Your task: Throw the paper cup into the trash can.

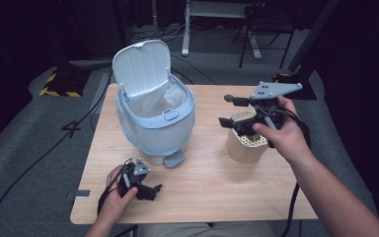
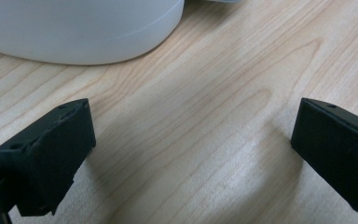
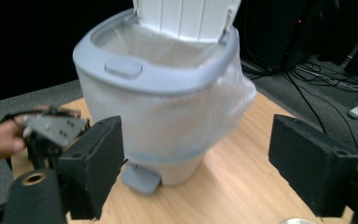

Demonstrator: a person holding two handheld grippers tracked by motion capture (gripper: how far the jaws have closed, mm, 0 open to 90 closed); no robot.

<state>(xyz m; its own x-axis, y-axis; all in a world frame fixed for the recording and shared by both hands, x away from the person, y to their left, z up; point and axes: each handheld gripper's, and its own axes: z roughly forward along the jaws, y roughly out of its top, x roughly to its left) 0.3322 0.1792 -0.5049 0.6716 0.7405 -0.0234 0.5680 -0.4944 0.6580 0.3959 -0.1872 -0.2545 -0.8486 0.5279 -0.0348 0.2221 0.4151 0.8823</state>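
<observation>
A light wooden table stands in a dark room, with a pale blue plastic pedal bin on its left-centre part.

The bin has its white lid raised upright and a thin clear liner bag folded over the rim. At its right stands a beige round container; the right gripper hovers just above it, jaws wide apart. The left gripper rests low near the front edge, just before the bin, jaws also wide and holding nothing.
</observation>
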